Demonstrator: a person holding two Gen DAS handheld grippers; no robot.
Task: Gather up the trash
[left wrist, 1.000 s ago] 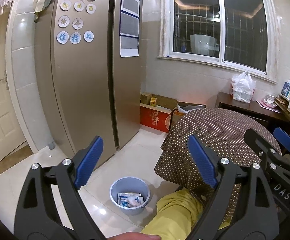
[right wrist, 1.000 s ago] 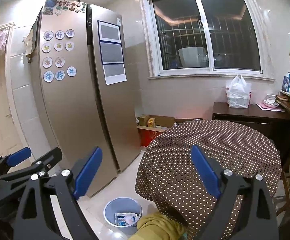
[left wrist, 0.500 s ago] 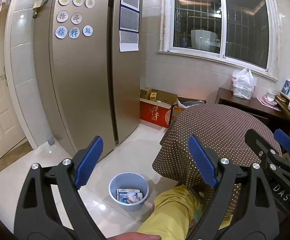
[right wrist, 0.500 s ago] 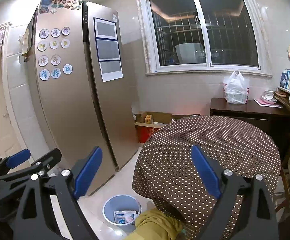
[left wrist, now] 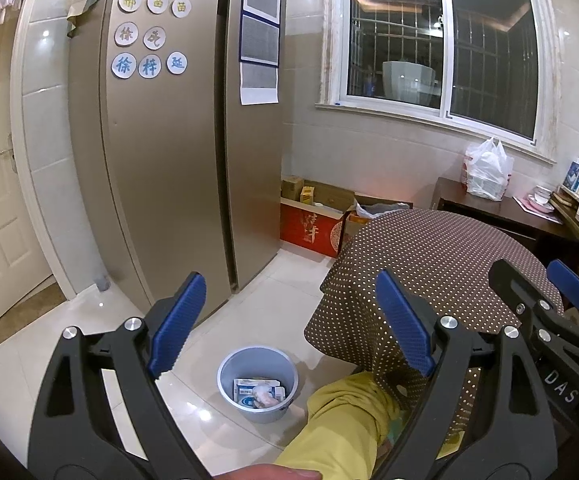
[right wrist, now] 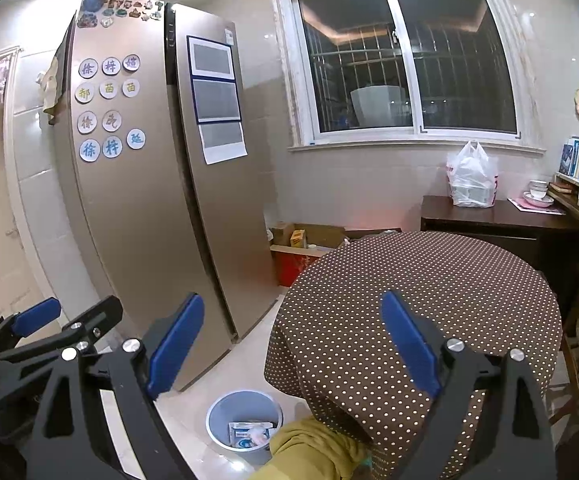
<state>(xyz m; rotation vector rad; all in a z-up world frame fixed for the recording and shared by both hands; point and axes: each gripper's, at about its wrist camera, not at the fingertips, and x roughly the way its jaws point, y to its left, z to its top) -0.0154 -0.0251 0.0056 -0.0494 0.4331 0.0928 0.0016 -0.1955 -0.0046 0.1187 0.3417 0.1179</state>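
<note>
Left wrist view: left gripper [left wrist: 289, 320] jaws wide apart, empty; grey waste bin [left wrist: 257, 384] on floor tiles below, trash inside, beside polka-dot table [left wrist: 449, 264]. Right wrist view: right gripper [right wrist: 293, 344] spread wide, nothing held; bin [right wrist: 244, 424] beside fridge [right wrist: 161, 208].

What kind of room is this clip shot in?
Likely a home kitchen or dining corner: a tall two-door fridge with magnets, a round table under a dotted cloth, and a small trash bin on the tiled floor.

One bin [left wrist: 257, 384], one round table [left wrist: 441, 264], two grippers, both empty.
</note>
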